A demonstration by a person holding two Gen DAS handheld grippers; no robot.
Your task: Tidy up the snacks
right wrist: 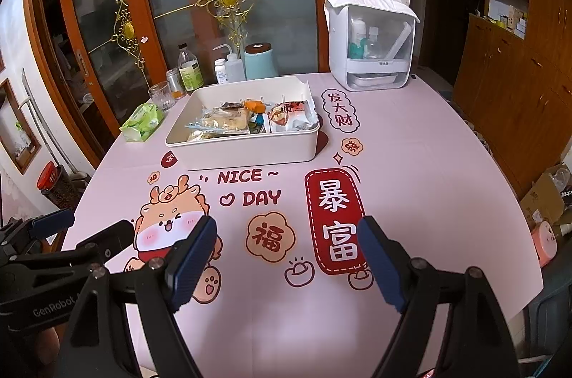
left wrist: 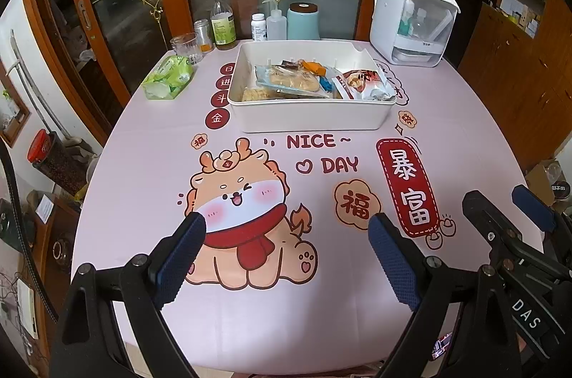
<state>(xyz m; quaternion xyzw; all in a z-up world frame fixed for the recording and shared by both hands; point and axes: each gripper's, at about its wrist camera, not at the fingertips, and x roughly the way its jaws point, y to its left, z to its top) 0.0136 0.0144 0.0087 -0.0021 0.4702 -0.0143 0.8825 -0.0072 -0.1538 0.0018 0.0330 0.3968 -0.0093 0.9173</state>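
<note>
Pink table (left wrist: 150, 163), 1 snack box (left wrist: 307, 117)

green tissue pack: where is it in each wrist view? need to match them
Left wrist: green tissue pack upper left, left of the white snack bin.
Right wrist: pack at mid-left, again left of the bin.
Shared landmark: drinking glass just behind the pack.

"NICE DAY" on tablecloth (left wrist: 250, 324), "GenRobot", seemingly, on left gripper (right wrist: 85, 231)
</note>
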